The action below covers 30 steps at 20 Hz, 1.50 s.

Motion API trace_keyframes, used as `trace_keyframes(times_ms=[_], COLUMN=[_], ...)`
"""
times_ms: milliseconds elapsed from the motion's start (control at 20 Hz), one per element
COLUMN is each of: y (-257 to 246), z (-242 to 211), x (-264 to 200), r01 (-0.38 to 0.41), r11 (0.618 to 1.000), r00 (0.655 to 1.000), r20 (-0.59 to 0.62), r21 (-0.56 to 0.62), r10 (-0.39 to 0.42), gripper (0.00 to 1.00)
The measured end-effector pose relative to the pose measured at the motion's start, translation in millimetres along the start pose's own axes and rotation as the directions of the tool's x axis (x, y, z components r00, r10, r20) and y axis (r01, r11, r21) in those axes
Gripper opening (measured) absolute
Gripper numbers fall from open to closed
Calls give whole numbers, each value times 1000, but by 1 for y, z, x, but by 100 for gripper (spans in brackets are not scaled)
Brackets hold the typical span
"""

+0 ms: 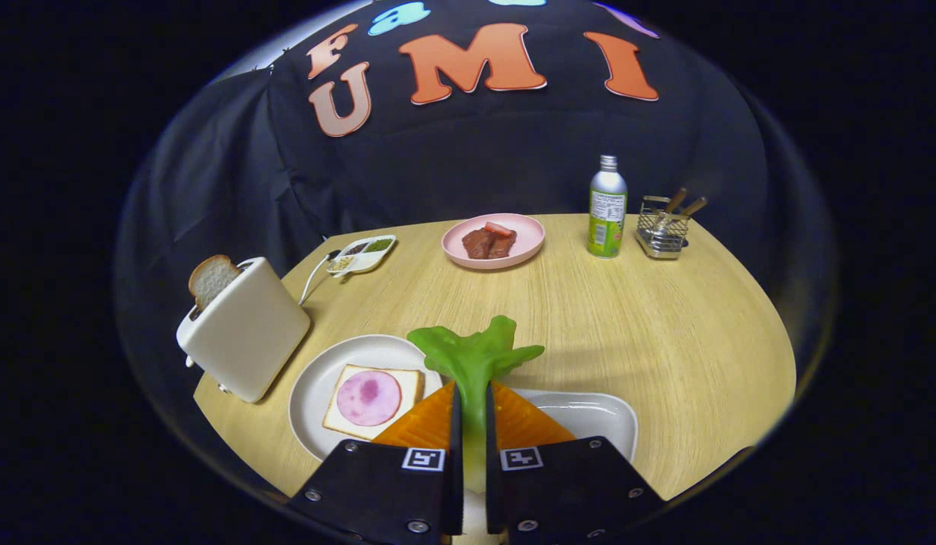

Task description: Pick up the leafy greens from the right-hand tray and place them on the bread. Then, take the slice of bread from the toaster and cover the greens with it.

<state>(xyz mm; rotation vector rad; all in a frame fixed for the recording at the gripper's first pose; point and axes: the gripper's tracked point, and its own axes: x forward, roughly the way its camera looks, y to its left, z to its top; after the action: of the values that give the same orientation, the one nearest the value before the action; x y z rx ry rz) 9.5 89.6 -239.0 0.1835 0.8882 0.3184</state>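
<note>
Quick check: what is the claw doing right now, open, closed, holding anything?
Claw: closed on the leafy greens, both fingers pressing the stalk, held above the trays.

The gripper [471, 424] is pinching the leafy greens [475, 356], and its fingers are covering the stalk's sides. They are also hiding the near edge of the right-hand tray [596, 412] and a corner of the bread [371, 401] on the white plate [316, 378]. The toaster [244, 329] is concealing the lower half of its bread slice [210, 278]. The small dish [362, 253] is holding fillings too small to tell apart, and the wire holder [663, 227] is masking its sticks' lower ends
</note>
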Motion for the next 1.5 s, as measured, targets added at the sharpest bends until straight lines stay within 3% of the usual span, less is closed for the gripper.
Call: trace_keyframes(times_ms=[500,1050,1350,1500], y=[63,100,116,114], z=[-1,-22,-31,-26], x=[20,47,45,43], r01=[-114,-147,-186,-157], r11=[993,986,981,982], r00=[993,984,973,981], r20=[-34,-108,-148,-130], r21=[-29,-71,-62,-109], r10=[113,139,175,142], gripper=[12,14,25,42])
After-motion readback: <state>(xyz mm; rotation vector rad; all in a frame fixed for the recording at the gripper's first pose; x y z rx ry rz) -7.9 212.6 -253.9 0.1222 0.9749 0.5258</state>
